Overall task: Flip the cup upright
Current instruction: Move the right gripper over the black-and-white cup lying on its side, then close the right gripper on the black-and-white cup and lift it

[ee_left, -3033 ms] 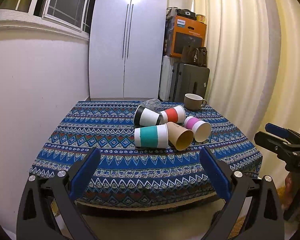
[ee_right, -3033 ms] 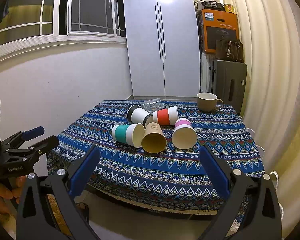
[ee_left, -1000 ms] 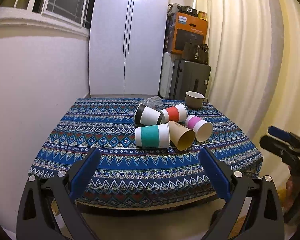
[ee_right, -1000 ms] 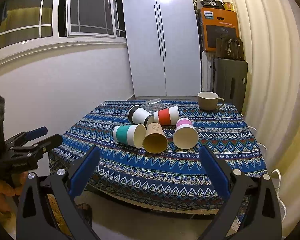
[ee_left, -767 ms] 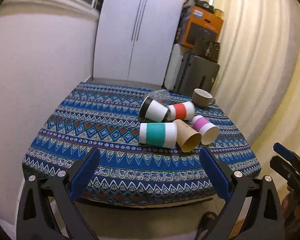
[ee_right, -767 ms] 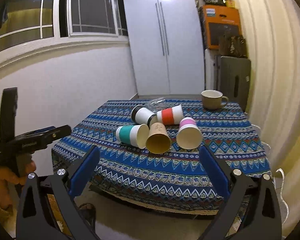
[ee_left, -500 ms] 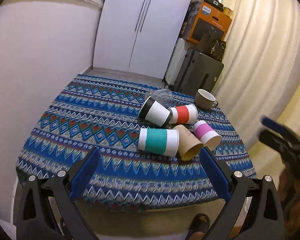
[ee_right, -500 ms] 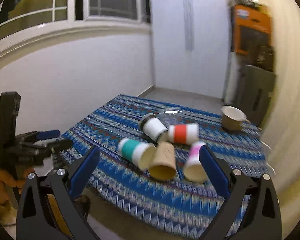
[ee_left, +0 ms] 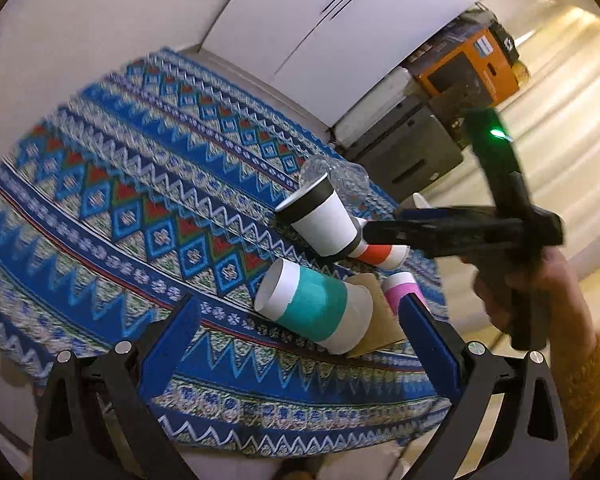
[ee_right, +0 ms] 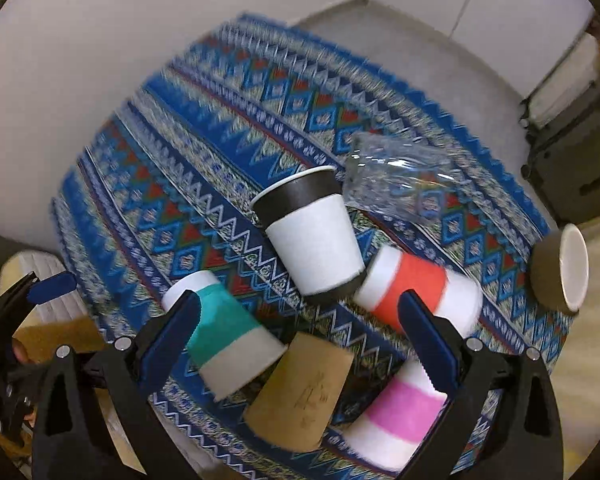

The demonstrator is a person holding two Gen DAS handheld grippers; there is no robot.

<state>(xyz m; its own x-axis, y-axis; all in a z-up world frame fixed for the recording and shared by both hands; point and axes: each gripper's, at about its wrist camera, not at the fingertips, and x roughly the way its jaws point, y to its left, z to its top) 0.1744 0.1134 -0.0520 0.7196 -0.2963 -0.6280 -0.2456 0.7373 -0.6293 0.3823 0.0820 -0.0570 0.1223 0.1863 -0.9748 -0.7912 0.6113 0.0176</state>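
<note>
Several paper cups lie on their sides in a cluster on the blue patterned tablecloth (ee_right: 204,160): a black-and-white cup (ee_right: 312,236), a teal-banded cup (ee_right: 224,332), a red-banded cup (ee_right: 420,292), a plain brown cup (ee_right: 300,392) and a pink-banded cup (ee_right: 396,412). My right gripper (ee_right: 300,324) is open, above the cluster, looking down on it. In the left wrist view my left gripper (ee_left: 300,320) is open, close to the teal cup (ee_left: 316,308). The right gripper (ee_left: 384,228) reaches in over the black-and-white cup (ee_left: 320,220).
A clear crushed plastic bottle (ee_right: 396,184) lies behind the cups. A brown ceramic mug (ee_right: 560,268) stands at the table's far right. A grey suitcase (ee_left: 412,152) and an orange box (ee_left: 468,64) stand past the table. White walls border the table's left side.
Both grippers have moved from beyond the table's front edge to over the cups. The right one now looks steeply down on the cluster. The cups have not moved.
</note>
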